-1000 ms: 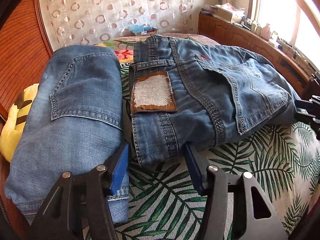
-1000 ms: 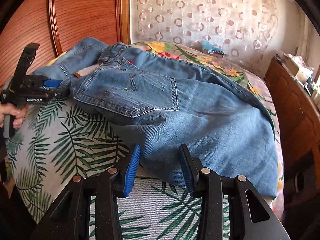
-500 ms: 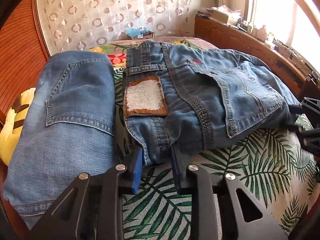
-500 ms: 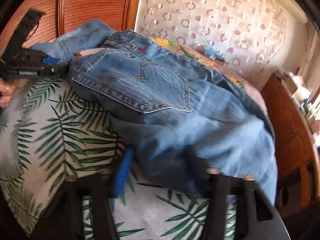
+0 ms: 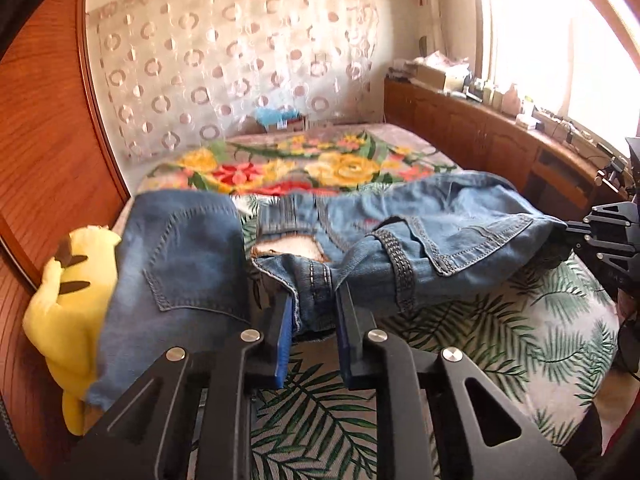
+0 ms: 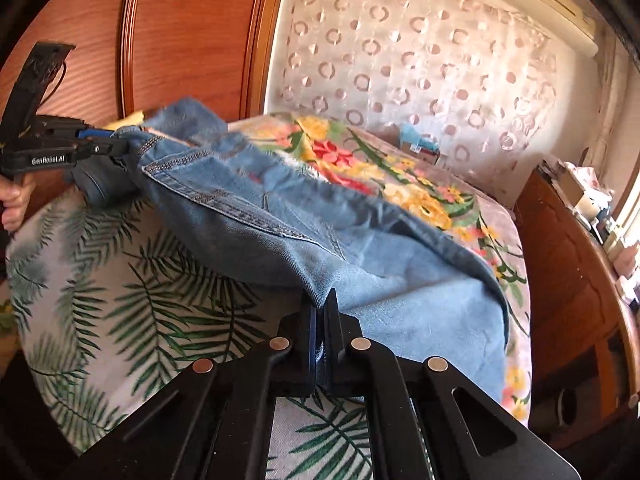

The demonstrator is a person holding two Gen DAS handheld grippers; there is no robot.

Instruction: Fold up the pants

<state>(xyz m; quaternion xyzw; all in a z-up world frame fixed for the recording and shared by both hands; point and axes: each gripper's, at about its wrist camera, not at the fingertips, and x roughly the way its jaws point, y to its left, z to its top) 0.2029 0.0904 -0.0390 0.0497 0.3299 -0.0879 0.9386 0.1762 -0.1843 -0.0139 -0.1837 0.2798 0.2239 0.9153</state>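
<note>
A pair of blue jeans [image 5: 432, 248] with a brown waist patch lies across the palm-print bed [image 5: 500, 340]. My left gripper [image 5: 314, 312] is shut on the waistband corner and holds it off the bed. My right gripper [image 6: 320, 308] is shut on the jeans' near edge [image 6: 360, 280] and lifts it too. In the right wrist view the left gripper [image 6: 100, 146] holds the waistband at far left. In the left wrist view the right gripper [image 5: 576, 232] shows at the jeans' right end.
A second, folded pair of jeans [image 5: 180, 264] lies to the left beside a yellow plush toy [image 5: 68, 292]. A floral blanket [image 5: 304, 168] covers the far bed. A wooden headboard [image 6: 180, 40] and wooden cabinets [image 5: 500, 140] border the bed.
Both grippers have closed on the jeans and raised them off the bed. The jeans now hang stretched between them.
</note>
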